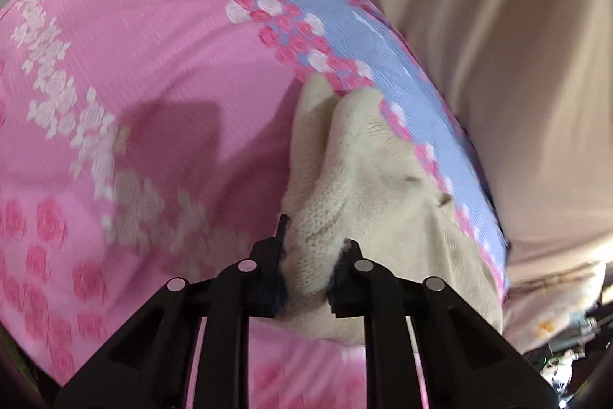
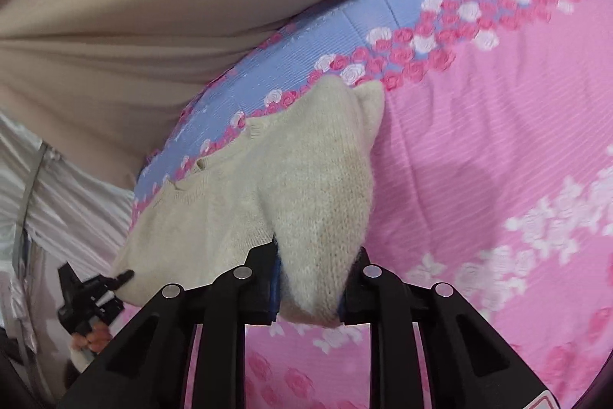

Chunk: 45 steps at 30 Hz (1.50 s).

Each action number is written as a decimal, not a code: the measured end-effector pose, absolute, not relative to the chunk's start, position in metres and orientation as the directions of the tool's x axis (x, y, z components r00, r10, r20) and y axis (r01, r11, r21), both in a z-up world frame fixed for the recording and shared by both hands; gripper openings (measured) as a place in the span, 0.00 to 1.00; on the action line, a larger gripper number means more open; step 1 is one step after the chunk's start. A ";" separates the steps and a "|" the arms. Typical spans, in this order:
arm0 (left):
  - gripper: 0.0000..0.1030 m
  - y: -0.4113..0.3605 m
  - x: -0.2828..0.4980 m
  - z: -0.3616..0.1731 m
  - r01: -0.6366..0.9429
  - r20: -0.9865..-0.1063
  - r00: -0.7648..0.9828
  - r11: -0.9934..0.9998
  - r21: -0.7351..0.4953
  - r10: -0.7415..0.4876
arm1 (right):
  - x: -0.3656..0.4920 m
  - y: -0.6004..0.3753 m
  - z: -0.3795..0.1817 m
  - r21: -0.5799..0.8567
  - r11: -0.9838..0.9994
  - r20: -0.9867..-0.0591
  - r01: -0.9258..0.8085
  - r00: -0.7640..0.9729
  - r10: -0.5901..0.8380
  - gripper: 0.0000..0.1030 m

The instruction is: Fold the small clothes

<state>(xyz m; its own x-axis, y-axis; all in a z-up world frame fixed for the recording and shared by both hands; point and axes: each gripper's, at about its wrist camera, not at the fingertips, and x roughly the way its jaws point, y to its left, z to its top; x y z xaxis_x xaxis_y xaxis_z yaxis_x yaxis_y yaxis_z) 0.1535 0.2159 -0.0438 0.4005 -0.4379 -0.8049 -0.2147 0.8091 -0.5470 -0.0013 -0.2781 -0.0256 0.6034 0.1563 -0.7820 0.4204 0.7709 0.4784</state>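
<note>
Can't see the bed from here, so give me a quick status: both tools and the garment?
Left tool and right tool both shut on cream knitted sweater. Sweater partly lifted over pink floral bedsheet. Nothing in the way.

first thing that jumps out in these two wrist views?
The cream knitted garment, bunched in the middle of both views on the pink rose-print bedspread. Both tongs are shut on it: the right tongs pinch a thick fold at bottom centre, the left tongs grip its near edge. A lilac band edges the bedspread beside beige fabric.
</note>
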 end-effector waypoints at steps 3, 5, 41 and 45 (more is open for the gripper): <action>0.13 0.208 0.111 -0.052 -0.224 -0.827 0.323 0.812 -0.539 -0.460 | -0.044 -0.286 -0.024 0.413 0.791 -0.836 0.452 0.533 0.132 0.18; 0.13 0.205 0.086 -0.063 -0.226 -0.850 0.270 0.828 -0.513 -0.453 | -0.080 -0.288 -0.041 0.374 0.795 -0.876 0.478 0.464 0.132 0.19; 0.23 0.134 0.172 -0.071 -0.148 -0.905 0.341 0.936 -0.320 -0.256 | -0.007 -0.350 -0.060 0.342 0.751 -0.851 0.564 0.525 -0.006 0.13; 0.47 0.139 0.136 -0.021 -0.095 -0.853 0.483 0.956 -0.276 -0.198 | -0.020 -0.309 -0.017 0.353 0.820 -0.807 0.450 0.590 0.023 0.18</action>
<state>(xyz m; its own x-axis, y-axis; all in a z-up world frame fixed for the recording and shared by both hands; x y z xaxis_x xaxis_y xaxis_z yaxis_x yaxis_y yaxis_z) 0.1363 0.1386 -0.0207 0.4832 -0.1981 -0.8528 -0.0953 0.9564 -0.2762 -0.0202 -0.3094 -0.0167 0.5903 0.0231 -0.8068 0.4502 0.8202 0.3529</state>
